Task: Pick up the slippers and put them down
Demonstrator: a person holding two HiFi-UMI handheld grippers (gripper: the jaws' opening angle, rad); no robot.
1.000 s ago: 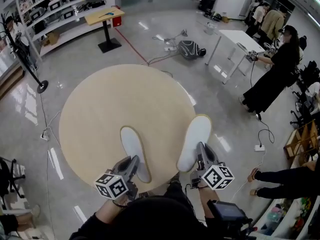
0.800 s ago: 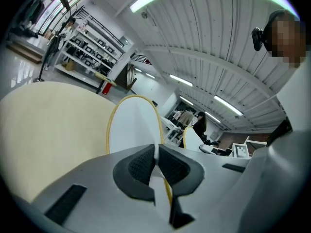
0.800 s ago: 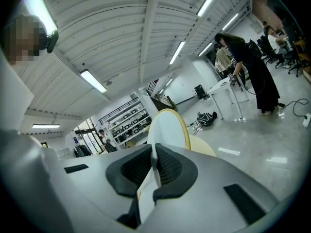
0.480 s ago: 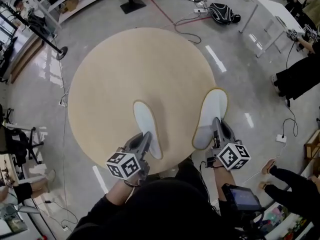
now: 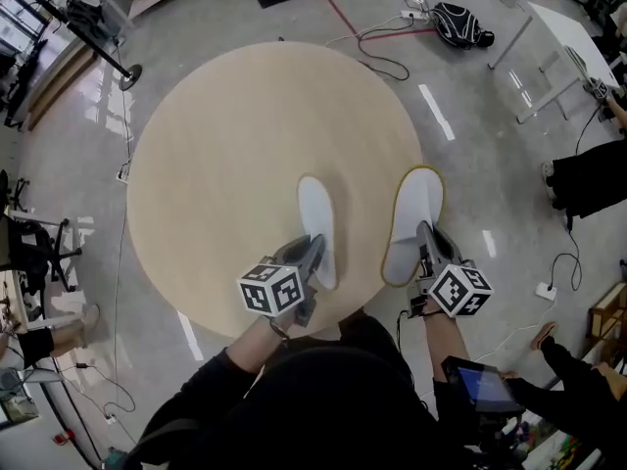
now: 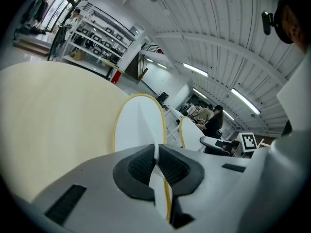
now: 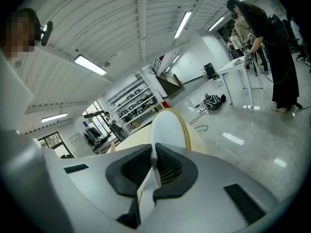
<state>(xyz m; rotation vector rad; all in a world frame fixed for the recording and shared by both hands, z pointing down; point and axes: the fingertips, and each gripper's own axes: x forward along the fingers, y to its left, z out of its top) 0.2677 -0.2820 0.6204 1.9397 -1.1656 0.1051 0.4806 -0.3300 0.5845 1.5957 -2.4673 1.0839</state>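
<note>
Slippers [image 5: 315, 221] — two, one in each gripper [image 5: 315, 251].

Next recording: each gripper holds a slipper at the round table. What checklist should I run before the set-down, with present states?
1. Left gripper shut on the left slipper, at its near end: ok.
2. Right gripper shut on the right slipper: ok.
3. Left slipper wholly over the table: ok.
4. Right slipper wholly over the table: not ok, it straddles the table's right edge in the head view.
5. Slippers apart from each other: ok.
6. Slippers touching the tabletop: cannot tell.
</note>
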